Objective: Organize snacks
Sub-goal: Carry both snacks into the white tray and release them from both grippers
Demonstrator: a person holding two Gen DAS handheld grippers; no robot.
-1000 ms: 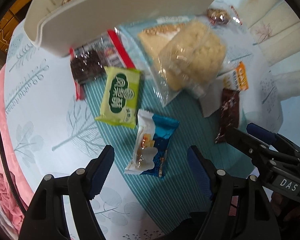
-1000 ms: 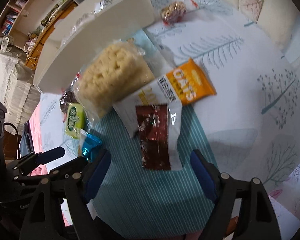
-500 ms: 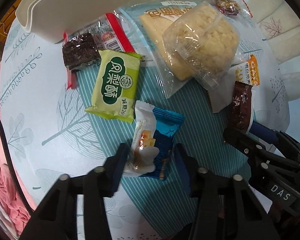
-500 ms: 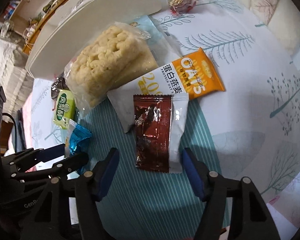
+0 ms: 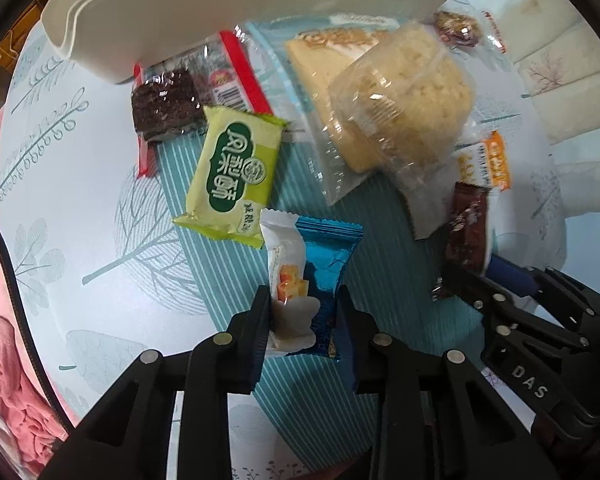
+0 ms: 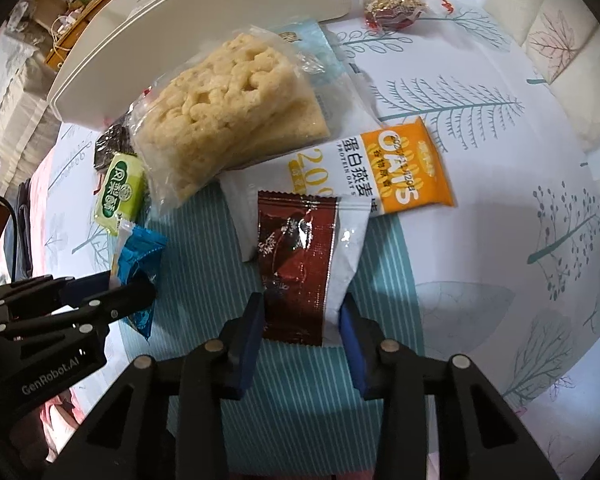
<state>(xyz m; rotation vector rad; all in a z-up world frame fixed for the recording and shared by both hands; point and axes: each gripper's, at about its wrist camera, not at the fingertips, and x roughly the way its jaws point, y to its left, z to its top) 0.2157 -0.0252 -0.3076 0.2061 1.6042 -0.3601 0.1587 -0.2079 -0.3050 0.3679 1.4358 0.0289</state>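
Snack packets lie on a teal striped mat. My left gripper (image 5: 302, 314) is shut on the near end of a blue-and-white snack packet (image 5: 316, 264), pads pressing both sides. My right gripper (image 6: 302, 314) is shut on the near end of a brown-and-white packet (image 6: 300, 256). In the left wrist view the right gripper (image 5: 472, 280) shows at the right, with the brown packet (image 5: 466, 232) in it. The right wrist view has the left gripper (image 6: 112, 292) at its left, holding the blue packet (image 6: 140, 252). A white tray (image 5: 228, 12) stands at the far side.
A green packet (image 5: 234, 172), a dark brownie bar (image 5: 164, 106) in a red wrapper, a large puffed-rice cake (image 5: 404, 96) over a pale cracker pack, an orange oats packet (image 6: 404, 168) and a small round sweet (image 6: 394, 6) lie around. Pink cloth (image 5: 4, 320) hangs at the table's left edge.
Both grippers went from wide open to shut, the left on the blue-and-white packet and the right on the brown-and-white one. The right gripper moved in closer to its packet.
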